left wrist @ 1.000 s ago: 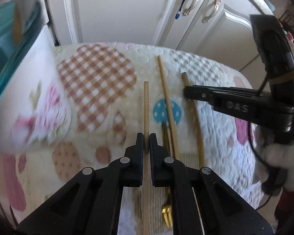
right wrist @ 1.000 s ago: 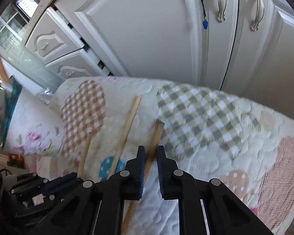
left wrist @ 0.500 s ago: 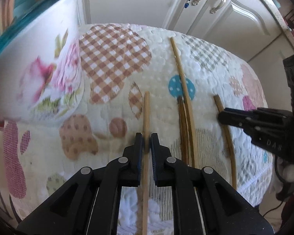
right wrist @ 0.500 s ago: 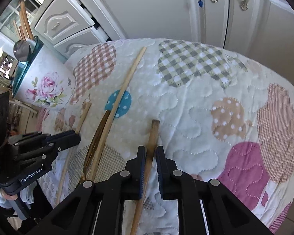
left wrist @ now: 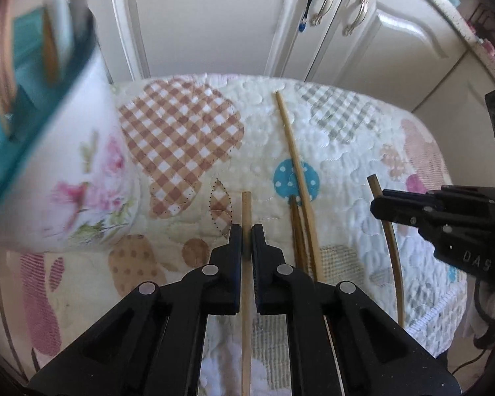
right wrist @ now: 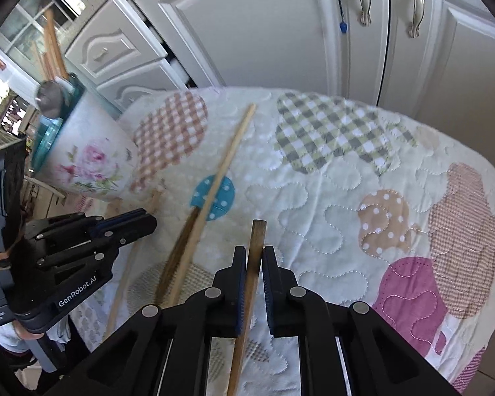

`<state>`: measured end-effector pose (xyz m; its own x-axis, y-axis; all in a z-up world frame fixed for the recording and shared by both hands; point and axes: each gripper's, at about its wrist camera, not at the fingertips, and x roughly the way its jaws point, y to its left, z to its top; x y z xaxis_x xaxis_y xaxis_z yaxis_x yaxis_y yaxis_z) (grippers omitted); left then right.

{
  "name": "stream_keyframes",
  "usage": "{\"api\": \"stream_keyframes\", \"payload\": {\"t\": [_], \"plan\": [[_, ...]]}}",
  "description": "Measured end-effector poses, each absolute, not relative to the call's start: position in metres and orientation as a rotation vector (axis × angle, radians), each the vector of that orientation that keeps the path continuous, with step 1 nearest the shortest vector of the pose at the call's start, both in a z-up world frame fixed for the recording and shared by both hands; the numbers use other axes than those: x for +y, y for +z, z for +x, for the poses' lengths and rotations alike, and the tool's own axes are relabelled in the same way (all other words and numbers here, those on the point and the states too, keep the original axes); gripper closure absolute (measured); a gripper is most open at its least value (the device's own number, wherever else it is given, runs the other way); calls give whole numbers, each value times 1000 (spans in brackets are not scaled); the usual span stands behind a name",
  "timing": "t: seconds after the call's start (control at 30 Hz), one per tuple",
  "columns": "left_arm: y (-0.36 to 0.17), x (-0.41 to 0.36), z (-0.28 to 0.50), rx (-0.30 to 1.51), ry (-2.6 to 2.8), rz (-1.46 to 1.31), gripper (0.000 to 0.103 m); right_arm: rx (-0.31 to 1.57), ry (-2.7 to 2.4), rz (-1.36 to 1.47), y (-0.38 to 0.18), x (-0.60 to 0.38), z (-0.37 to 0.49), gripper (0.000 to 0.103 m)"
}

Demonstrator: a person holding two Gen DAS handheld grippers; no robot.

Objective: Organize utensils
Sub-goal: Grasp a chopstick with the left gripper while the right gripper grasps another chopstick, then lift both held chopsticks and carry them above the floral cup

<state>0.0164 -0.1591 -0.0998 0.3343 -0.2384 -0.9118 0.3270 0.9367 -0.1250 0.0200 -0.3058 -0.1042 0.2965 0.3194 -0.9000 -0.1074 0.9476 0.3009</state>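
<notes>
My left gripper points down at the quilt; its jaws are closing, pads pressed on a thin pale wooden stick that runs back between the fingers. My right gripper is shut on a darker brown wooden handle, seen in the left wrist view as a curved stick under the right gripper. The left gripper shows at the left of the right wrist view. A floral utensil cup with a teal rim stands left of both.
A long pale chopstick and a dark-handled utensil lie between the two grippers on the patchwork quilt. White cabinet doors rise behind it. Several utensils stand in the cup.
My right gripper has drawn its brown handle back from the grey gingham patch toward the quilt's near edge. The left gripper still holds the pale stick in about the same place.
</notes>
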Motion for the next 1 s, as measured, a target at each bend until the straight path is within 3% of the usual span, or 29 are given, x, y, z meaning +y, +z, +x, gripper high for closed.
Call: {"api": "stream_keyframes", "payload": {"t": [0.63,0.77,1.0], "plan": [[13,-97,-53,939,-475,-1,99,972,344,148,22,-294,-35,95],[22,-90,-64,918,-476,-7,99,1035,337,113,9,-287,-32,95],[30,-75,-73,915,-473,-44,99,1210,283,66,-77,-262,2,92]]}}
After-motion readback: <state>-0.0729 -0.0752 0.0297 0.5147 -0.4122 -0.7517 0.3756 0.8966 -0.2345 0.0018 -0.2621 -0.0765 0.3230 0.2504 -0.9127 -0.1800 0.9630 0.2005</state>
